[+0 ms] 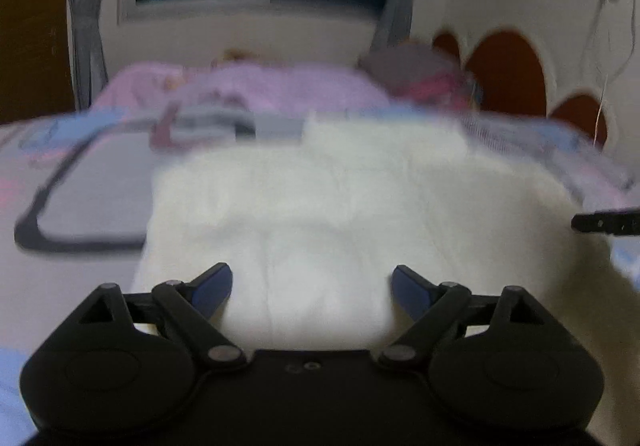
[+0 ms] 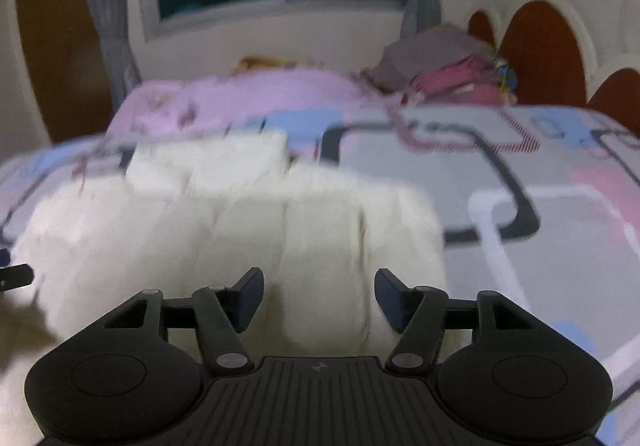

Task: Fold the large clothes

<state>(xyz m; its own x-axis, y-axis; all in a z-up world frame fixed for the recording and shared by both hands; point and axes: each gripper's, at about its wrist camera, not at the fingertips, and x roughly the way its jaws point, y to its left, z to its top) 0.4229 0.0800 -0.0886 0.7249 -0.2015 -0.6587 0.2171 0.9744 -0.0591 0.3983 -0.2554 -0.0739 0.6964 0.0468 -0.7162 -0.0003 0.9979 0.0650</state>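
White garment lies flat on the bed, stretching away ahead of both tools: left tool wide open, right tool part open, neither holding cloth.

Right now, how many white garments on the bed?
1. The white garment lies on the patterned bedspread, in front of both open grippers. The clothes pile near the headboard shows none, though some could be hidden inside.

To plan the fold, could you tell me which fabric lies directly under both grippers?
The white folded garment, not the pink blanket or the pile of clothes farther back.
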